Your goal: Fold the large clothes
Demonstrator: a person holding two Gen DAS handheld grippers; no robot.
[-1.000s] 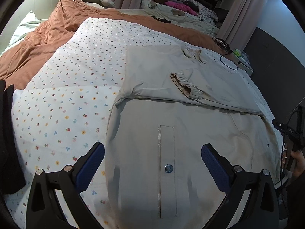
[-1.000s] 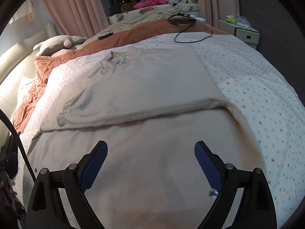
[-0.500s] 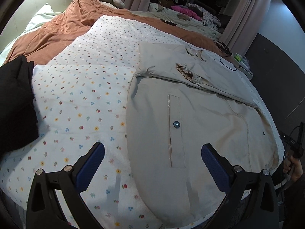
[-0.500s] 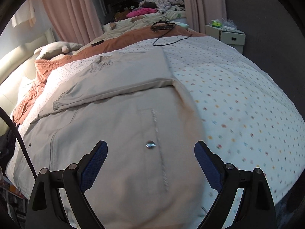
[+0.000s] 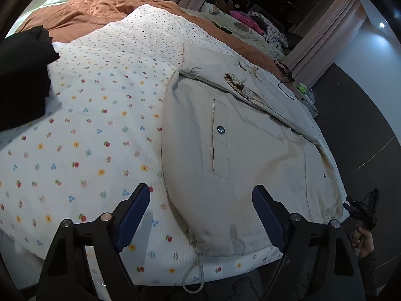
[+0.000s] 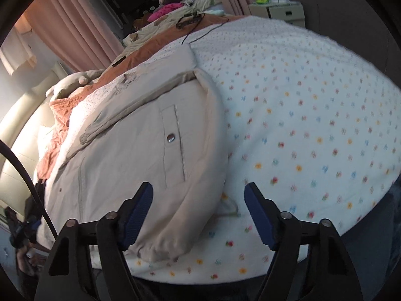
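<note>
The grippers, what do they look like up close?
Both match: the left gripper and right gripper have black angular finger arms with silver bolts and ridged dark blue pads. A black cable runs beside the right one.

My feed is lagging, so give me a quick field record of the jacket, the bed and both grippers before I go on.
garment: beige jacket, lying flat on the bed, sleeves folded across the chest
hem: at the near bed edge, drawcord hanging over it
surface: flower-print white cover
left gripper: jaws open and just been closing, framing the hem's left corner, not gripping
right gripper: jaws open and just been closing, framing the hem's right corner, not gripping
other: black cloth at far left
</note>
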